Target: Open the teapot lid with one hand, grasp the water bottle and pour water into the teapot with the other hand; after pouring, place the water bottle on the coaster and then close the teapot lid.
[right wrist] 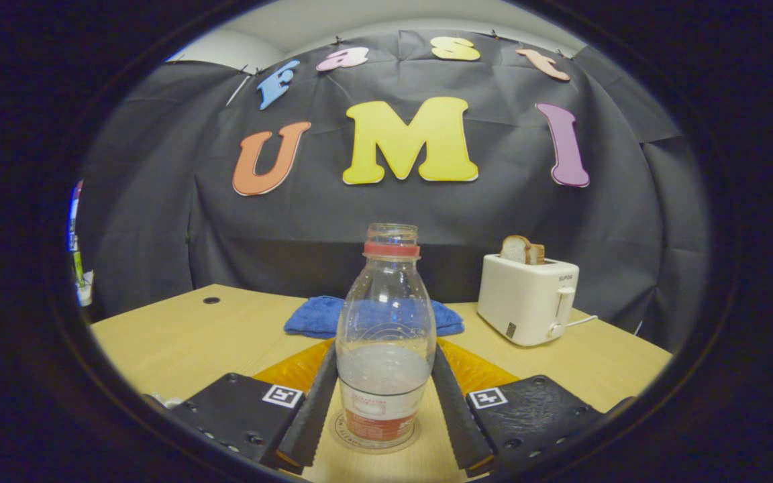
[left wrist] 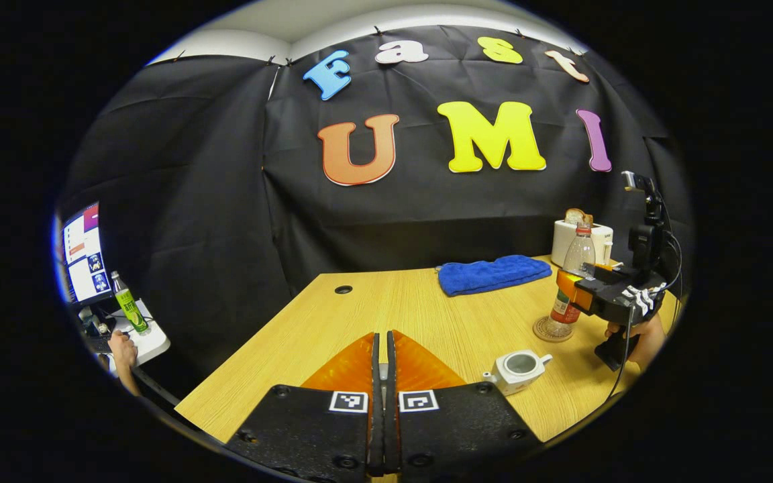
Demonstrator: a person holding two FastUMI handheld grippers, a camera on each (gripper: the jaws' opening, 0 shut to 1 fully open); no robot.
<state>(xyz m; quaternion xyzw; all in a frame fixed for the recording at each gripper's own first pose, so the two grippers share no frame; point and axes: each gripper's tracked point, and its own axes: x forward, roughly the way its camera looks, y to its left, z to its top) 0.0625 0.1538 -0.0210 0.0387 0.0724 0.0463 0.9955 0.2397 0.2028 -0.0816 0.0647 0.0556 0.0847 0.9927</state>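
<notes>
my right gripper has its fingers spread to either side of the water bottle, and i can't tell whether they touch its sides. the bottle stands upright on the coaster, long axis vertical, cap off, straight ahead between those fingers. the teapot sits open on the table, just in front of the coaster and nearer my left gripper, whose fingers are pressed together; i can't make out a lid between them. i judge the right hand is the one placed for the bottle.
</notes>
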